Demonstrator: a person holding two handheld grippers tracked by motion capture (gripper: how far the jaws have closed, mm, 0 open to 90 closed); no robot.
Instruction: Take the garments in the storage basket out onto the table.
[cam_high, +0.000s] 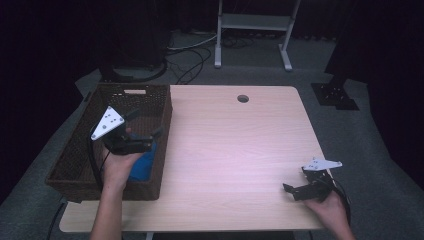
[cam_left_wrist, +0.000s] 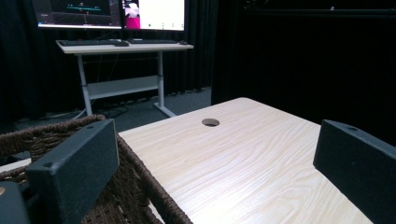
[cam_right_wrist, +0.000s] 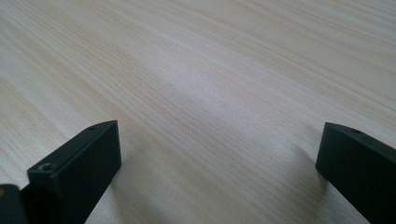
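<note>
two tools in play, one in each hand. the left tool (cam_high: 142, 131) hangs over the right side of a brown wicker basket (cam_high: 85, 145) that sits on the left part of the tabletop (cam_high: 235, 145), and its jaws are spread wide with nothing between them. in the left gripper view those same jaws stand far apart, the woven rim of the basket (cam_left_wrist: 140, 182) just below the left one, and they look out across bare pale wood toward a round cable hole (cam_left_wrist: 210, 122) near the far edge.

inside the basket, right under the left hand (cam_high: 120, 167), there's a blue thing (cam_high: 143, 162) lying against the right wall. can't tell what it is, it's mostly hidden by the hand and tool. the tool isn't touching it.

the right tool (cam_high: 295, 191) is down near the front right corner of the tabletop, low over the wood, jaws spread wide too and gripping nothing. the right gripper view has both jaws wide apart with plain wood grain (cam_right_wrist: 210, 93) between them.

past the far edge there's a white desk frame (cam_high: 252, 30) and some cables on the grey floor.
</note>
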